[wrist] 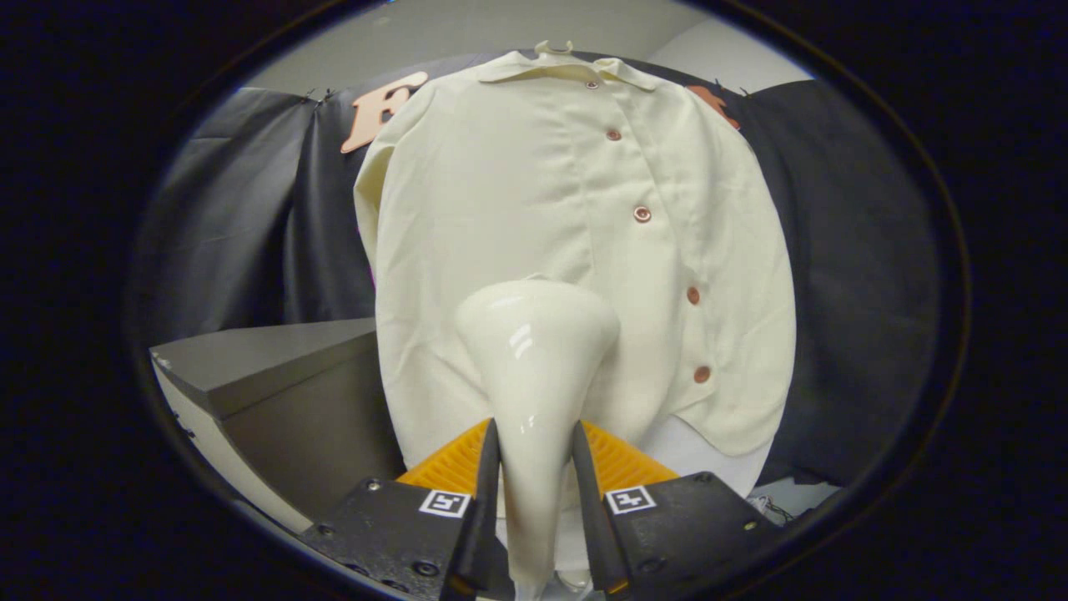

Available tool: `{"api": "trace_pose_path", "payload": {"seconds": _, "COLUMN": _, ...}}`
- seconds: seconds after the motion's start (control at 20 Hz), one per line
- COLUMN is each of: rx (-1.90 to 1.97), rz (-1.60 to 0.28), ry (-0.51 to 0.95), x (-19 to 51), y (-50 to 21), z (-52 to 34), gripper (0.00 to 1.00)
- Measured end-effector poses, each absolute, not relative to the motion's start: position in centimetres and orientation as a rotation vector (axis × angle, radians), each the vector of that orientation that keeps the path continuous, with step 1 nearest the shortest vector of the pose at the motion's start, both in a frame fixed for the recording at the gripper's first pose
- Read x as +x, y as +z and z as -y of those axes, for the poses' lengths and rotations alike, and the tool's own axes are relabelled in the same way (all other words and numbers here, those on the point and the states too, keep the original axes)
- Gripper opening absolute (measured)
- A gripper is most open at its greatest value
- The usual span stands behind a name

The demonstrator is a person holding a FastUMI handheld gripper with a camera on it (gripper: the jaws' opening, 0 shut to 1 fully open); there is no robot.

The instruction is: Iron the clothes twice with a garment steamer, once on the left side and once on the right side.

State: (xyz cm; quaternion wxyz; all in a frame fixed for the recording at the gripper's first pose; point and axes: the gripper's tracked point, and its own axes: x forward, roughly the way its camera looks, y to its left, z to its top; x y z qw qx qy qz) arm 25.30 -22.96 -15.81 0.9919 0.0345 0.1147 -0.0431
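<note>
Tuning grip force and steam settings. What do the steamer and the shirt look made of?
Steamer: looks like hard glossy plastic, judging by sharp light streaks on its smooth cream shell. The gripper is shut on it, a finger on each side.
Shirt: matte woven fabric, likely cotton or a blend; soft folds, no sheen. Its buttons look like plastic, unsure.

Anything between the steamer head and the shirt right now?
Nothing visible. The gripper is shut on the steamer, whose head sits low on the hanging shirt, left of the buttons.
</note>
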Motion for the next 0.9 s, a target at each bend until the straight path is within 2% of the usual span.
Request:
{"api": "trace_pose_path", "payload": {"seconds": 0.5, "rx": 0.073, "rz": -0.297, "ry": -0.086, "x": 22.6, "y": -22.9, "z": 22.4, "gripper": 0.45}}
{"api": "trace_pose_path", "payload": {"seconds": 0.9, "rx": 0.061, "rz": -0.282, "ry": -0.066, "x": 20.7, "y": -25.2, "z": 22.2, "gripper": 0.45}}
